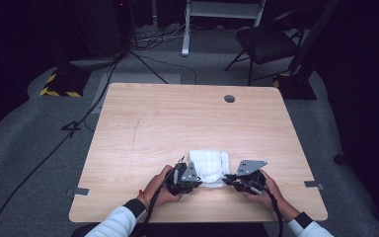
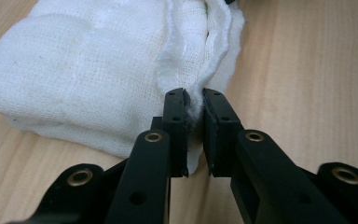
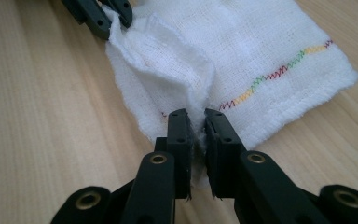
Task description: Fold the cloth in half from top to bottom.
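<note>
Counter: one light wooden counter [image 1: 143,128], with one round dark hole [image 1: 229,98] near its far edge.
Floor: grey carpet around the counter; one dark folding chair [image 1: 266,44] stands beyond the far right corner, and one black-and-yellow striped block [image 1: 59,86] lies at far left with cables running past it.
Cloth: one white gauze cloth [image 1: 208,165], folded into layers, lying at the near middle of the counter, between the two hands. The right gripper view shows one zigzag line of coloured stitching [image 3: 275,74] running near one hem.
Hands: two, each in a white sleeve with a dark cuff, coming in over the near edge.
Left hand-held gripper: one [image 2: 195,100], at the cloth's left side; its jaws are clenched on a raised fold of the cloth's edge.
Right hand-held gripper: one [image 3: 196,119], at the cloth's right side; its jaws pinch a bunched edge of the cloth, with the other gripper's tips seen gripping the far corner.
</note>
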Available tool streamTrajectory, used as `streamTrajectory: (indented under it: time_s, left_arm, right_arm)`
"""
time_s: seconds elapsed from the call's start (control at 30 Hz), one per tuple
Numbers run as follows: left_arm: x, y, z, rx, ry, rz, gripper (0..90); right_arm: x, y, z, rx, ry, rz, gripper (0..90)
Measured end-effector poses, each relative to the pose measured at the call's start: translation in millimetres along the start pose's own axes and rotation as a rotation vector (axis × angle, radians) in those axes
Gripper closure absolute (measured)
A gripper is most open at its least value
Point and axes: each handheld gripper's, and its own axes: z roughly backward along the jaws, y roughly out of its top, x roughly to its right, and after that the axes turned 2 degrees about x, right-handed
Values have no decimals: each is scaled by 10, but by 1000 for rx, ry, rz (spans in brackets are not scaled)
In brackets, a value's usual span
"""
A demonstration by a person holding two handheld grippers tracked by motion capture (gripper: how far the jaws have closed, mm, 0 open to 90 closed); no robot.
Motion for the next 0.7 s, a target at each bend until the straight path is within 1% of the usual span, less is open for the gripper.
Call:
streamTrajectory:
  time_s: [0.07,0.1,0.13,0.2,0.23,0.27,0.3,0.33,0.37,0.4,0.43,0.47,0.53,0.6,0.63,0.7]
  left_arm:
    - [-71,9,-15,-4,16,6,806]
    - [-113,11,-26,1,17,17,806]
    - [-171,15,-39,6,16,16,804]
    - [-249,24,-59,6,36,18,804]
    - [-300,29,-72,8,39,20,801]
    - [-354,40,-82,8,35,32,782]
    - [-400,49,-90,8,37,48,782]
    - [-435,54,-98,11,37,66,695]
    - [-474,64,-93,8,8,101,662]
    - [-474,64,-93,8,8,101,640]
    - [-465,71,-78,-2,5,107,640]
    - [-446,72,-60,-11,6,103,602]
    - [-418,65,-26,-16,6,104,541]
    - [-387,54,11,-13,4,107,528]
    - [-377,53,28,-15,-4,108,523]
    - [-334,55,78,-27,-9,100,511]
  right_arm:
    - [59,15,-35,8,-10,-15,813]
    - [79,23,-48,10,-14,-20,813]
    - [141,51,-88,13,-31,-25,813]
    - [164,60,-102,15,-37,-22,813]
    - [195,75,-124,16,-40,-27,813]
    - [262,114,-169,16,-59,-30,811]
    - [262,114,-169,16,-59,-30,811]
    - [315,141,-203,19,-67,-30,799]
    - [332,151,-209,19,-63,-32,776]
    - [332,151,-209,19,-63,-32,776]
    - [338,156,-203,18,-57,-37,748]
    - [336,152,-189,21,-55,-35,719]
    - [326,134,-135,21,-31,-32,679]
    - [323,124,-78,35,-11,-37,662]
    - [317,121,-48,40,5,-43,655]
    - [297,117,-3,50,21,-44,642]
